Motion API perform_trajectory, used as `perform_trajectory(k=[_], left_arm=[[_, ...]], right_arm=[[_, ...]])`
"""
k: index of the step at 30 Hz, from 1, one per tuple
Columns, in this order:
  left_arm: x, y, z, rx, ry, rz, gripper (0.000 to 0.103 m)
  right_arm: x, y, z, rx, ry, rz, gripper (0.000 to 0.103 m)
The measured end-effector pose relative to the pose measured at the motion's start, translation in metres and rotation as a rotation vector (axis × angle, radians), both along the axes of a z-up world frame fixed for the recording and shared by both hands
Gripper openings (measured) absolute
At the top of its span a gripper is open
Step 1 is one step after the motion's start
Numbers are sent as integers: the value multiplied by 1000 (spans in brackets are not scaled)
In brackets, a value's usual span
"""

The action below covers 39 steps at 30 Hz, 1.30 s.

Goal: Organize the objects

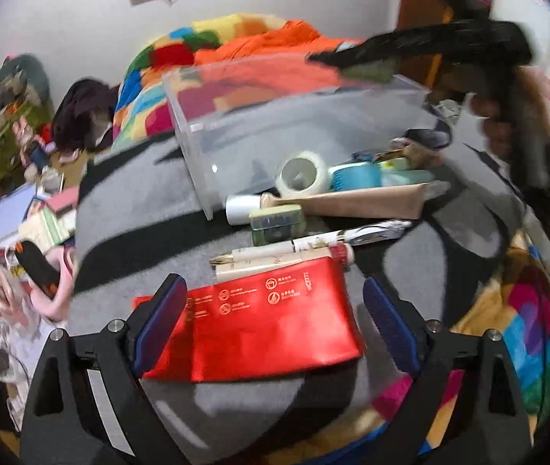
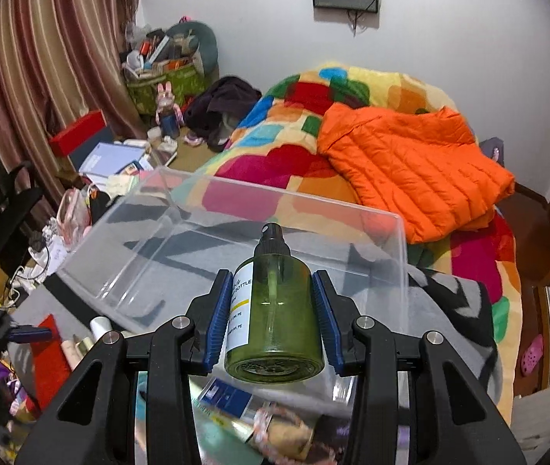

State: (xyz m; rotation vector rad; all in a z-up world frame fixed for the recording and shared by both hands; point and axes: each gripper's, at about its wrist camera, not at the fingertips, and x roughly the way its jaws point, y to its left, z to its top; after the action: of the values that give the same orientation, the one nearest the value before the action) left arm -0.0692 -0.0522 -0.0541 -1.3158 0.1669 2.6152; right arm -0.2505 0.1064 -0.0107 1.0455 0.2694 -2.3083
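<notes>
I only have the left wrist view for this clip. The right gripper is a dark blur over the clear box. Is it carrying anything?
Observer: Yes. In the right wrist view the right gripper is shut on a green spray bottle, pads on both its sides.
Operator: Which way is the bottle lying?
Observer: Its black nozzle points away from the camera, toward the clear box; its base faces the camera.
Operator: Anything already in the box?
Observer: Nothing shows inside it; only the grey blanket shows through its floor.
Operator: What is past the box?
Observer: An orange puffer jacket lies on the colourful bedspread.
</notes>
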Motion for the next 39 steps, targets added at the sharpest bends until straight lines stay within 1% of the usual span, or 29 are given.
perform_trajectory(k=[3,6,8,10,11,12,14,18,20,22,23,24,27,29,31,33,35,39], left_arm=[[12,-3,8,-58,9,-26,97],[20,-9,4,-64,-11,-54,100],[22,-13,0,-66,-11,-63,101],[16,-13,-5,-134,-2,-46,101],[14,-14,-6,-150,-7,-49,101],[13,-14,-8,-147,-16,-65,101],[12,-13,-8,-117,-25,-90,101],[10,-18,-8,-136,-26,-85,101],[8,-27,-9,-106,-53,-49,101],[7,-36,-11,-65,-90,16,101],[7,-39,-11,-46,-94,47,101],[7,-41,-10,-30,-89,89,101],[9,-40,-7,-14,-67,150,101],[10,-37,-5,19,-55,192,101],[9,-30,-5,34,-51,221,101],[7,-24,-3,40,-48,248,101],[3,-17,-1,68,-40,267,101],[-6,-20,4,105,-15,382,101]], right_arm=[[-12,-5,-8,14,-32,6,38],[-21,-12,-17,22,-67,14,38],[-25,-18,-23,39,-81,21,38],[-26,-24,-27,56,-89,34,38],[-26,-26,-28,65,-89,37,38],[-25,-28,-30,71,-93,43,38],[-25,-29,-33,86,-106,47,38],[-23,-22,-31,87,-112,37,39],[-21,-17,-27,75,-104,34,42],[-14,-7,-20,64,-77,22,48],[-11,-3,-16,60,-64,17,51],[-7,1,-13,54,-51,13,51],[14,10,2,33,-5,29,51],[35,13,11,23,41,51,51],[54,14,16,19,81,72,51],[71,16,16,19,99,83,51],[81,16,13,22,102,80,51],[96,25,1,29,96,82,51]])
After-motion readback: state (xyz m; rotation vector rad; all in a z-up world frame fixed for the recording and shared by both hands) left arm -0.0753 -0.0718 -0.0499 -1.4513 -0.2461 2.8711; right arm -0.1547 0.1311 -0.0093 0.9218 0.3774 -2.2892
